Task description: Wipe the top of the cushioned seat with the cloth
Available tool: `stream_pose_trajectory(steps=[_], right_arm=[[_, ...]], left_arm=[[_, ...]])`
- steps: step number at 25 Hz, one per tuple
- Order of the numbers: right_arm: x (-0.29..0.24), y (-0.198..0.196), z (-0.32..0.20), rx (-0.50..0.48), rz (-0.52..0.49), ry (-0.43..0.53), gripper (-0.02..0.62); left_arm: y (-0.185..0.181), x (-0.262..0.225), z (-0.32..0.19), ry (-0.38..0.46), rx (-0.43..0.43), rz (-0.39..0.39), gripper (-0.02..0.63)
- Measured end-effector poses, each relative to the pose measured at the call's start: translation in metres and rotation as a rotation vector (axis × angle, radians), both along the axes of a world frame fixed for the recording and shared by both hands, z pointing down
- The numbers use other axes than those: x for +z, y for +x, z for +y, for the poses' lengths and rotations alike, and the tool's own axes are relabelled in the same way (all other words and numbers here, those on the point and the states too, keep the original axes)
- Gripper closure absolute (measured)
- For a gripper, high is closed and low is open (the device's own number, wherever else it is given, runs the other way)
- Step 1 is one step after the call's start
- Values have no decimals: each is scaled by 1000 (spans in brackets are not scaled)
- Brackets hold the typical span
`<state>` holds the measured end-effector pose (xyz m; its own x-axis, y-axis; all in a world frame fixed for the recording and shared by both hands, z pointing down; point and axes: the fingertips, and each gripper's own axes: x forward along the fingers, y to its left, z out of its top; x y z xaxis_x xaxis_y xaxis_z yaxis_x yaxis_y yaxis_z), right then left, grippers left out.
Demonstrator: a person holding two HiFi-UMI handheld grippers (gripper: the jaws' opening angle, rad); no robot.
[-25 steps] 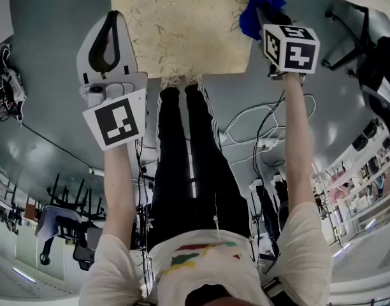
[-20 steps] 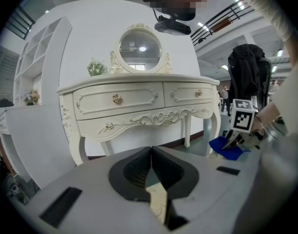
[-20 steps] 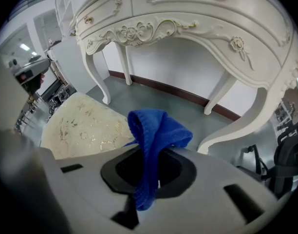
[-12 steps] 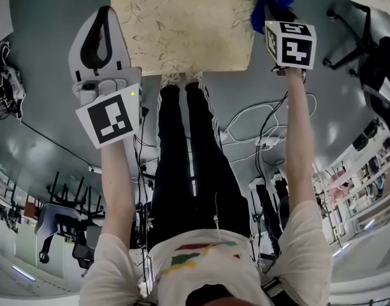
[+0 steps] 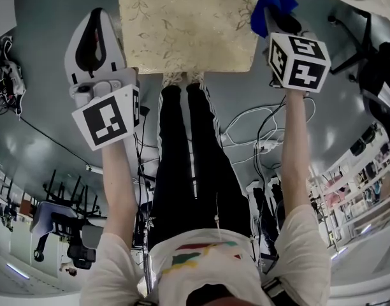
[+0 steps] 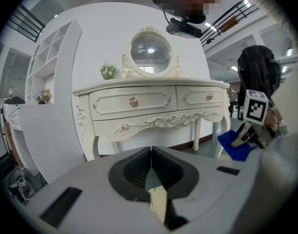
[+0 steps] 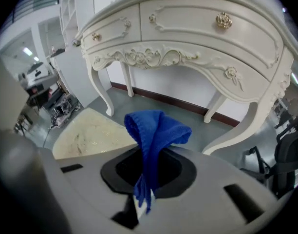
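Observation:
The cushioned seat (image 5: 185,25), cream with a leaf pattern, lies at the top centre of the head view, and part of it shows at the lower left of the right gripper view (image 7: 88,133). My right gripper (image 5: 278,13) is shut on the blue cloth (image 5: 269,4), held just off the seat's right edge; the cloth (image 7: 156,135) sticks up from between its jaws. My left gripper (image 5: 95,34) hovers left of the seat, its jaws shut with nothing in them. In the left gripper view (image 6: 151,152) the jaws meet, and the blue cloth (image 6: 236,145) shows at the right.
A white ornate dressing table (image 6: 149,106) with drawers and a round mirror (image 6: 150,51) stands beyond the seat. My legs (image 5: 188,158) are directly below the seat. Cables (image 5: 262,136) lie on the grey floor at right. An office chair (image 5: 348,37) stands at the far right.
The right gripper has drawn the blue cloth rightward, off the seat's right corner to just beside it. The left gripper moved slightly up and left.

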<state>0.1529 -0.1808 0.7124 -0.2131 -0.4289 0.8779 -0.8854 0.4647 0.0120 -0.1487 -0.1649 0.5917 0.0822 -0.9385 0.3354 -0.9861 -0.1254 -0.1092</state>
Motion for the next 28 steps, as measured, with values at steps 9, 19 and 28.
stream_pose_trajectory(steps=[9, 19, 28], right_arm=[[-104, -119, 12, -38, -367, 63, 560], [-87, -263, 63, -108, -676, -131, 560], [-28, -331, 80, -135, -668, -305, 559]], left_arm=[[-33, -5, 20, 9, -85, -2, 597], [-64, -9, 44, 29, -154, -38, 597], [-93, -2, 71, 10, -220, -81, 597]])
